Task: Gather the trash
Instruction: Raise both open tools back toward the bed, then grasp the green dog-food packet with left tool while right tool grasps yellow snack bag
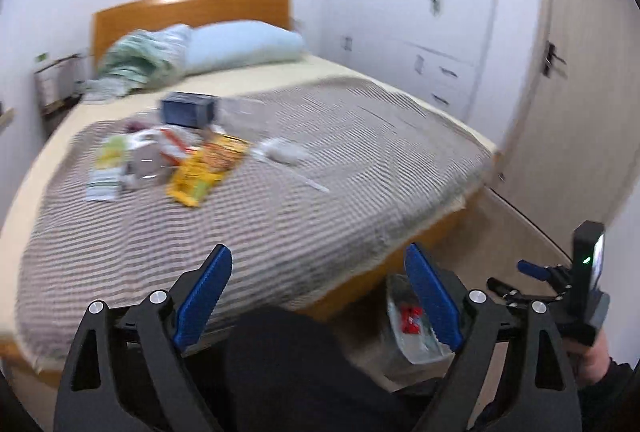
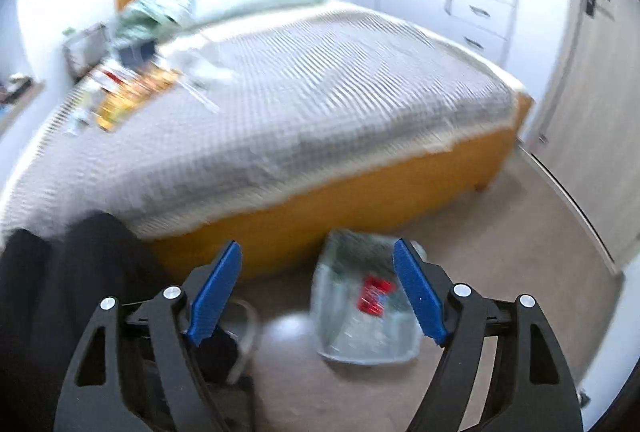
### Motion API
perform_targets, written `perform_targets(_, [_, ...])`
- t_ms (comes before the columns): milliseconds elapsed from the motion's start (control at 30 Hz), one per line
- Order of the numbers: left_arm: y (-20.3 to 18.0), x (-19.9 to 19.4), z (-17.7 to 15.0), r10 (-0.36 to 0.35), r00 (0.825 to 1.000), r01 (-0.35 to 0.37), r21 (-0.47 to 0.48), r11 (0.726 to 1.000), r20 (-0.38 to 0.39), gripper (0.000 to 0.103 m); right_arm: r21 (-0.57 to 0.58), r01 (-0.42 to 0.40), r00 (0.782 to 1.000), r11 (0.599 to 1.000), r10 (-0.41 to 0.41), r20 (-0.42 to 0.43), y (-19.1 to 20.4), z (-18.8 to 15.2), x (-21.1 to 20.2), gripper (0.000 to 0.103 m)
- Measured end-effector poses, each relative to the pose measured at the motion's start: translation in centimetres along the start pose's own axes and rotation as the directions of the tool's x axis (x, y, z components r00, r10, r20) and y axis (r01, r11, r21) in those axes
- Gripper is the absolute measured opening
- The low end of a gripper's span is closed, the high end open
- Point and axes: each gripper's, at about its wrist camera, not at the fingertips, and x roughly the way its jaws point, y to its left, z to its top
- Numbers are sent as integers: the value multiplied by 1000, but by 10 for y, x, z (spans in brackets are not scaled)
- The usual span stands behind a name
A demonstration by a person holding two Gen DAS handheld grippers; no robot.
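Note:
A pile of trash lies on the bed's striped blanket point(image 1: 280, 216): a yellow snack wrapper point(image 1: 208, 164), a dark blue box point(image 1: 188, 108), white crumpled paper point(image 1: 280, 152) and other packets point(image 1: 108, 168). The pile also shows in the right wrist view point(image 2: 128, 92). A clear plastic bin point(image 2: 360, 304) with a red item inside stands on the floor by the bed; it also shows in the left wrist view point(image 1: 408, 328). My left gripper point(image 1: 320, 272) is open and empty above the bed's near edge. My right gripper point(image 2: 316, 268) is open and empty above the bin.
A wooden bed frame point(image 2: 360, 192) with a pillow point(image 1: 244, 44) and a crumpled cloth point(image 1: 140, 60). White wardrobe and drawers point(image 1: 420, 32) at the back right, a door point(image 1: 580, 92) on the right. The person's dark legs point(image 1: 288, 364) are at the bed's near edge.

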Motion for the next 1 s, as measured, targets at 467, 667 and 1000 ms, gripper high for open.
perform_targets(467, [126, -63, -33, 236, 971, -224, -185, 957, 47, 95, -236, -173, 961, 956, 216, 171, 118, 47, -54, 84])
perform_targets(667, [175, -27, -43, 339, 940, -338, -206, 918, -33, 95, -250, -206, 961, 946, 243, 130, 141, 54, -26, 84])
perform_targets(1000, [283, 102, -17, 444, 873, -473, -126, 872, -201, 95, -271, -166, 971, 948, 206, 124, 173, 98, 43, 84])
